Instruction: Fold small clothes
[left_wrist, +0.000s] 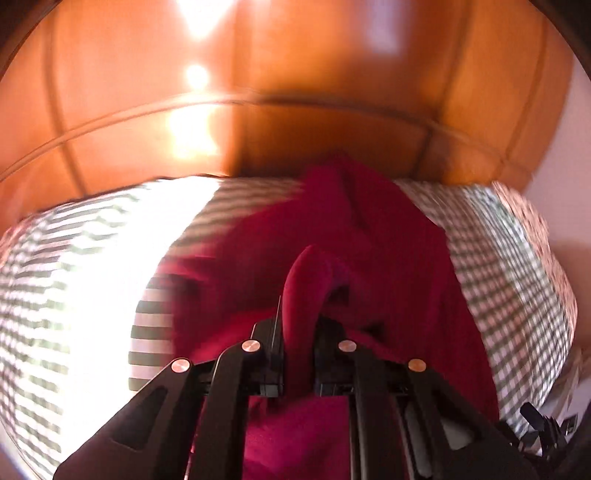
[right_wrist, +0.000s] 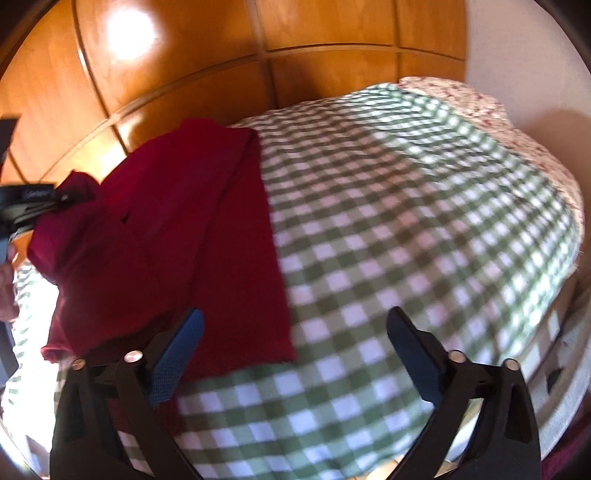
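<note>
Plainly, blur: the left wrist view is smeared by motion and washed out by a bright patch on the checked cover (left_wrist: 509, 258), so fabric edges there are hard to trace.
Hidden: the tips of the left gripper (left_wrist: 298, 354) are buried in cloth; the near end of the red garment (left_wrist: 369, 236) runs under the gripper's black frame and out of sight.
Cut off: in the right wrist view the left gripper (right_wrist: 40, 201) shows only as a dark piece at the left edge, with part of a hand below it.
Left tool: its fingers stand close together, pinching a raised fold of the red garment between them.
Right tool: the right gripper (right_wrist: 295, 354) has its blue-padded fingers (right_wrist: 177, 354) spread wide, holding nothing, above the cover.
Garment place: the red garment (right_wrist: 192, 229) lies on the checked cover (right_wrist: 406, 221), toward the wooden panelling (right_wrist: 184, 74), its left part lifted and bunched.
Garment against right tool: its near hem lies just past the left finger; the right finger is over bare checks, well apart from it.
Far corner: a floral pillow (right_wrist: 461, 92), partly blurred.
</note>
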